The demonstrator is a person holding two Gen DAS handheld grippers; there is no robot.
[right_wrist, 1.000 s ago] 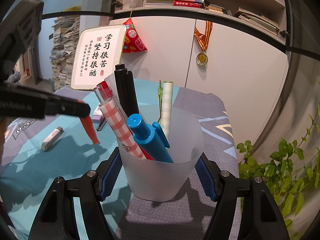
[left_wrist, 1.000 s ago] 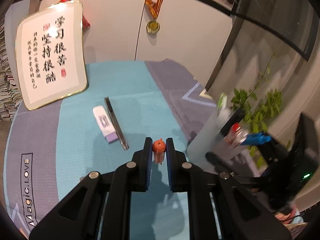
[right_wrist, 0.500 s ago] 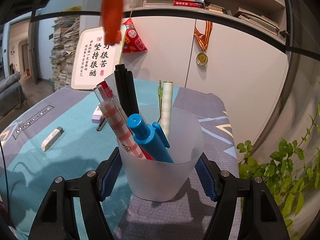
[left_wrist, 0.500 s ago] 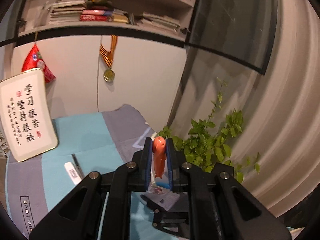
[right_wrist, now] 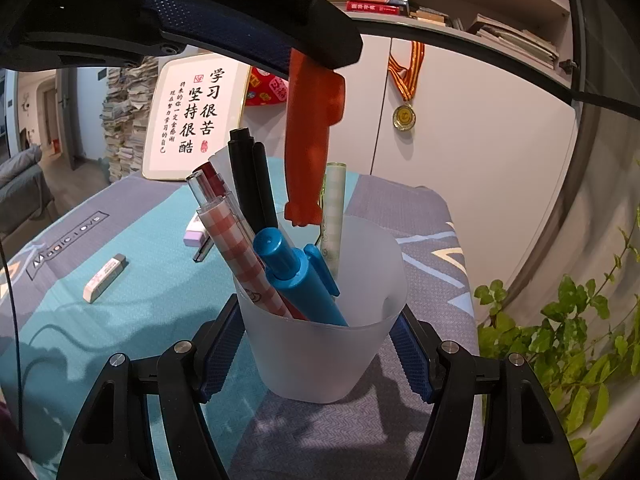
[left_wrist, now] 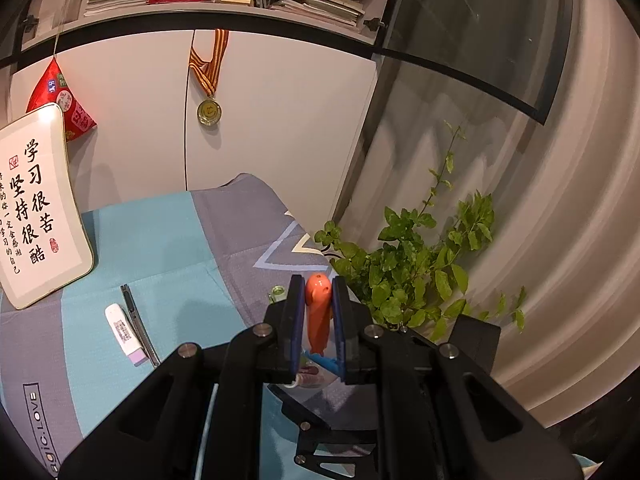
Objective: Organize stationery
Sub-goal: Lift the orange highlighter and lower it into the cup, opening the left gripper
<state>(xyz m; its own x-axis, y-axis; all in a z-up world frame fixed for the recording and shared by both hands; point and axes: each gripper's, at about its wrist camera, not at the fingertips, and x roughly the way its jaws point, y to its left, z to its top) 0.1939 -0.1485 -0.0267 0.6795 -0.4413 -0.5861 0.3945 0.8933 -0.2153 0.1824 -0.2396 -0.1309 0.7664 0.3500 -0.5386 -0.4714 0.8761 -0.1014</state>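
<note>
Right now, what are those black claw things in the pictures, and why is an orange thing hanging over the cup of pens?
Those claws are grippers, tongs that a person holds, one in each hand. Each carries a small camera looking along its two fingers, so you get two pictures.

One picture is from the left gripper. It is squeezing an orange pen. Past it, on the blue and grey tablecloth, lie a white eraser and a dark pen.

The other picture is from the right gripper. It is squeezing a frosted cup that already holds pens, a blue one among them. There the orange pen hangs above the cup, tip down. It will probably go in next. Another eraser lies farther left.
</note>
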